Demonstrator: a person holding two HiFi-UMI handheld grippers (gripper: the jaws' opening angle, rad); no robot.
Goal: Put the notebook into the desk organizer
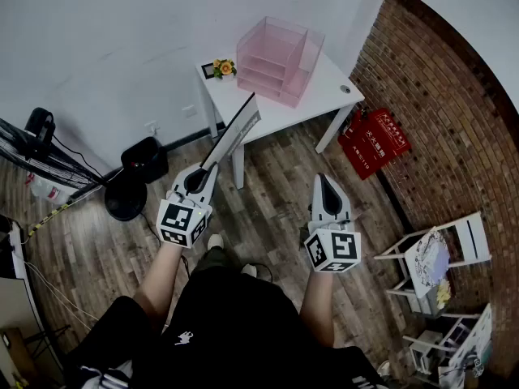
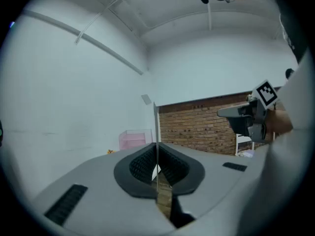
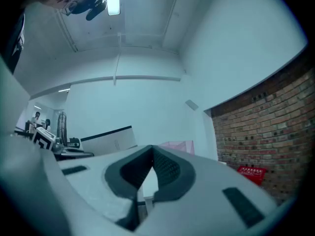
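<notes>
Against the white wall [image 1: 122, 39], a pink desk organizer [image 1: 280, 59] stands on the white table [image 1: 328, 87] beside a small flower [image 1: 224, 68]. Well short of it, the left tool [image 1: 209, 171] pinches the notebook [image 1: 235, 132], which slants up toward the table. The right tool [image 1: 326, 181] is pressed together, empty.

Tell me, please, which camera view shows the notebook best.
The head view: the notebook shows whole, clamped in the left gripper. The left gripper view shows only its edge between the jaws; the right gripper view, a partly hidden face.
</notes>
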